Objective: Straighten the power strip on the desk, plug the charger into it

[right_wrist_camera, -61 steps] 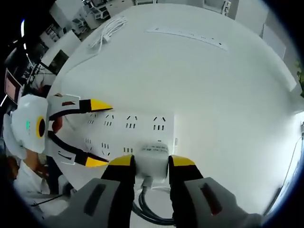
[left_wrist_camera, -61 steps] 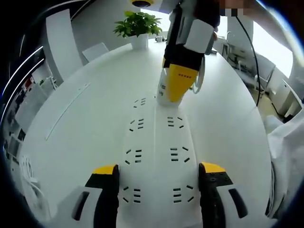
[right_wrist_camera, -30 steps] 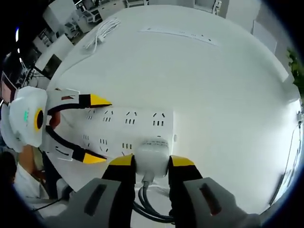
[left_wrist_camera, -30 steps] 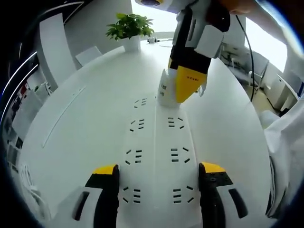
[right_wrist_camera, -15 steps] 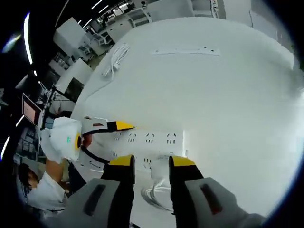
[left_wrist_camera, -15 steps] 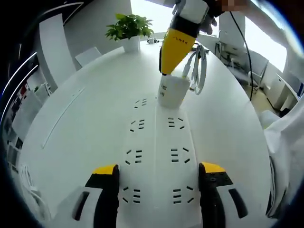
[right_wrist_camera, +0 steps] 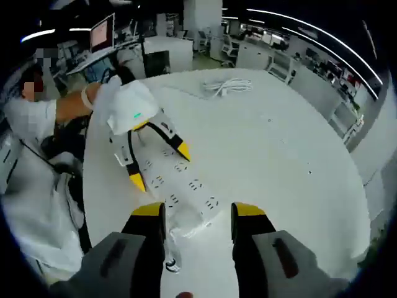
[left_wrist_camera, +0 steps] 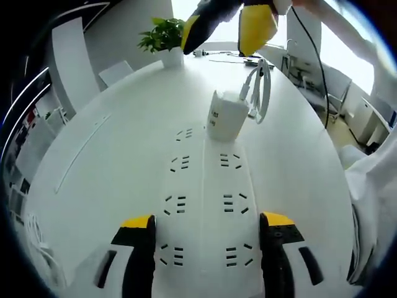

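Left gripper view: power strip (left_wrist_camera: 205,205) lies on the desk (left_wrist_camera: 105,161), running straight away from my left gripper (left_wrist_camera: 206,231), near end between its jaws. Charger (left_wrist_camera: 226,116) sits on the strip's far end, its cable (left_wrist_camera: 258,87) looped just right of it. Right gripper (left_wrist_camera: 228,23) hangs above and beyond the charger, apart from it. Potted plant (left_wrist_camera: 167,37) on the far edge, behind the charger to the left. Right gripper view: charger (right_wrist_camera: 193,218) lies between my jaws below; a coiled cord (right_wrist_camera: 228,87) lies on the desk, well beyond the strip.
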